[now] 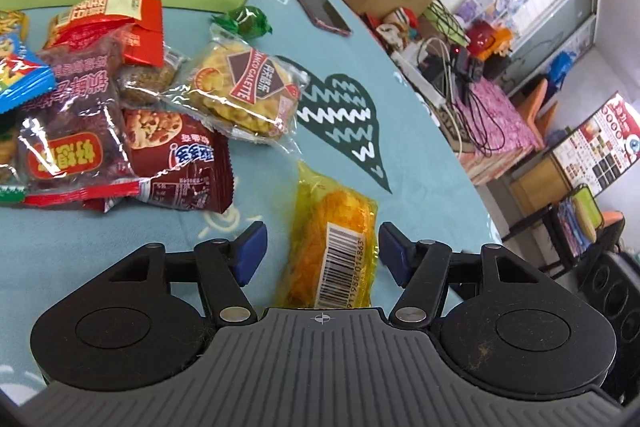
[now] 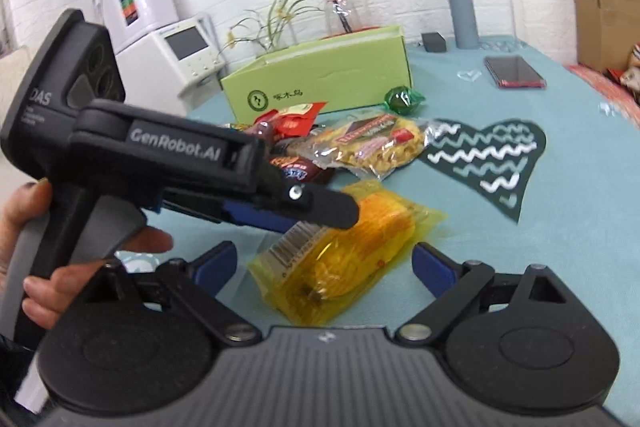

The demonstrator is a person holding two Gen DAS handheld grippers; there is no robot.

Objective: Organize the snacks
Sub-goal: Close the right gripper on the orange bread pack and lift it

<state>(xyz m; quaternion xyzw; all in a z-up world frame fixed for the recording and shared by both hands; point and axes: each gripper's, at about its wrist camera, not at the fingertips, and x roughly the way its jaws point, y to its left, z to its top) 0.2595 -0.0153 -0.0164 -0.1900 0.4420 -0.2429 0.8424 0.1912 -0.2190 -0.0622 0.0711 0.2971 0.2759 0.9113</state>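
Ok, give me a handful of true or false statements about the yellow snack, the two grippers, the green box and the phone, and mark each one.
1. The yellow snack lies between the open fingers of the left gripper. True.
2. The right gripper is shut on the yellow snack. False: it is open, with the snack lying between its fingers, not clamped.
3. The green box stands behind the snack pile. True.
4. The phone lies inside the green box. False: it lies on the tablecloth, to the right of the box.
5. The yellow snack's barcode faces down. False: the barcode faces up, seen in the left wrist view.
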